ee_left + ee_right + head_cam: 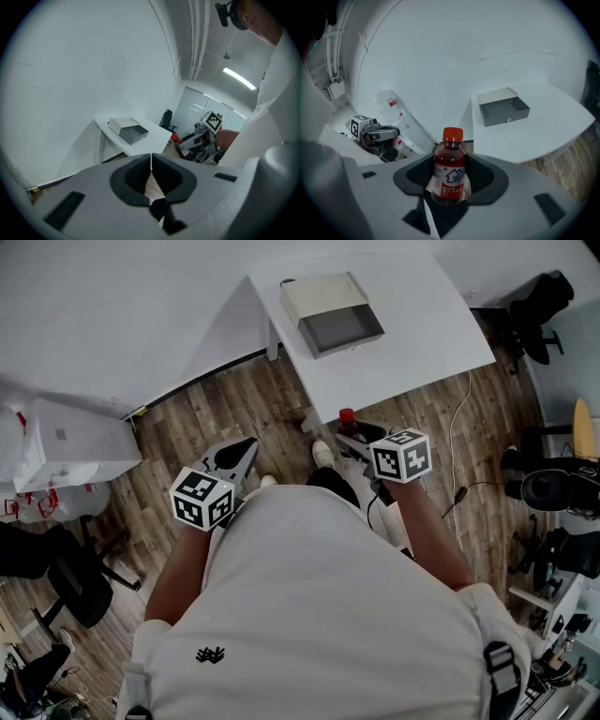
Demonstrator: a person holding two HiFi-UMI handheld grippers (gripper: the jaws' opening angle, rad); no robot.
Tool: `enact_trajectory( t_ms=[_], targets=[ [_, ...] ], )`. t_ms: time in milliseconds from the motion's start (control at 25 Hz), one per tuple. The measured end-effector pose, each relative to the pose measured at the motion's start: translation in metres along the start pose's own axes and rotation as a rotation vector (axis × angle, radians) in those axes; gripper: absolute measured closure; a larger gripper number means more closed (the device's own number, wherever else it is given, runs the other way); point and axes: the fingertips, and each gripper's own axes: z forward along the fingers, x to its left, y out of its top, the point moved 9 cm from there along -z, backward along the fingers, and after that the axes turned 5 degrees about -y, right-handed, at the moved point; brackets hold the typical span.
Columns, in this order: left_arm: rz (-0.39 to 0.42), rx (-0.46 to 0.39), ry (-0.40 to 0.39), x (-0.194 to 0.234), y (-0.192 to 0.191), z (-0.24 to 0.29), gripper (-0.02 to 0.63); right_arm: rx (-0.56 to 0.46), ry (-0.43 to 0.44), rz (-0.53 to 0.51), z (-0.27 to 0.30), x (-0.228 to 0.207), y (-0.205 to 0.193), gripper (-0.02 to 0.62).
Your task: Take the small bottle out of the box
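A small bottle (449, 172) of red liquid with an orange-red cap and a white label stands upright between the jaws of my right gripper (450, 180), which is shut on it. In the head view the bottle (348, 421) shows just past the right gripper (361, 439), off the near edge of the white table (422, 324). The grey box (330, 312) lies on that table with its drawer pulled out; the box (502, 109) also shows in the right gripper view. My left gripper (151, 180) is shut with nothing in it, held over the wooden floor (202, 418).
White bags or packages (56, 442) lie on the floor at the left. Black office chairs (539, 306) stand at the right and lower left. A cable (459, 427) runs across the floor by the table. The person's white shirt (319, 615) fills the lower head view.
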Motion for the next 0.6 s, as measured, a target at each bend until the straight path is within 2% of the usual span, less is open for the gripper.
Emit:
enact_trajectory(
  t_ms=[600],
  targets=[
    [-0.002, 0.000, 0.025, 0.003, 0.024, 0.039, 0.592, 0.004, 0.025, -0.008, 0.002, -0.044, 0.023, 0.379]
  ],
)
